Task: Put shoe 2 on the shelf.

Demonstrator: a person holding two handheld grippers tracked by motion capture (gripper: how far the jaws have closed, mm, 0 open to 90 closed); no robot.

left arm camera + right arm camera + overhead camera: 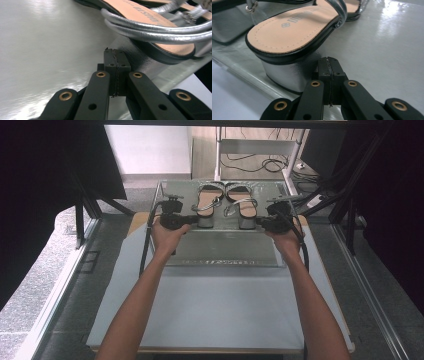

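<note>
A pair of silver block-heeled sandals is set side by side on the far half of a clear tray (pixel 225 254) on the white table (pixel 210 320), the left sandal (pixel 207 205) and the right sandal (pixel 241 206) near each other with straps almost meeting. Each shoe's long axis is laid away from the person: the toes are pointed to the far edge of the tray, the heels toward the near side, and both are kept upright on their soles. The left gripper (pixel 117 53) is brought just beside the heel of the left sandal (pixel 150 30) from the outer side, and the right gripper (pixel 329 62) is placed likewise just beside the silver heel block of the right sandal (pixel 287 37). In both gripper views the jaws are seen pressed fully together with nothing between them, so neither shoe is gripped. The step in hand is judged to be an approach to, or a nudging of, the two heels with closed tips. If the sandals are to be lifted, the jaws would first have to be opened and set across a heel or a strap; if pushed, an even inward pressure on both heels would be called for, so that the pair is kept parallel.
</note>
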